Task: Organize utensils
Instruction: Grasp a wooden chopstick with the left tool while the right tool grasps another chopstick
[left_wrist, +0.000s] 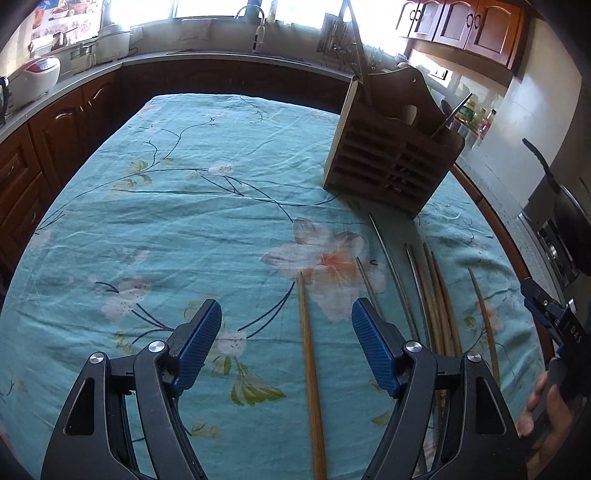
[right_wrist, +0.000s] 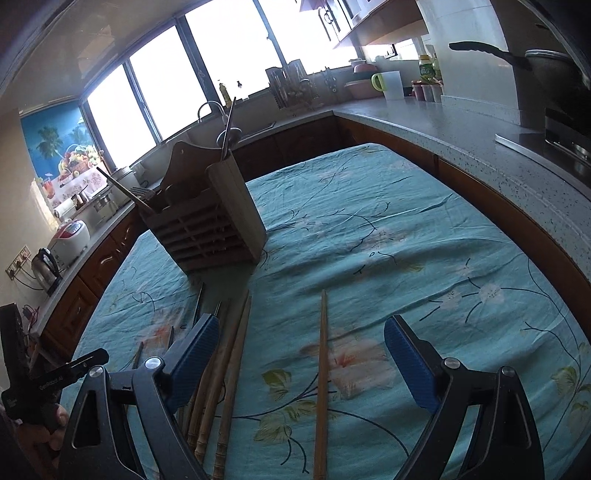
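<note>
A wooden slatted utensil holder stands on the floral tablecloth and holds a few utensils; it also shows in the right wrist view. Several chopsticks lie on the cloth in front of it. One wooden chopstick lies alone between the fingers of my left gripper, which is open and empty above the cloth. A bundle of wooden and metal chopsticks lies to its right. My right gripper is open and empty, with a single wooden chopstick between its fingers and the bundle by its left finger.
The teal floral cloth covers the table. Kitchen counters wrap around it on three sides, with a rice cooker, a kettle, a sink tap and a pan on the stove at the right.
</note>
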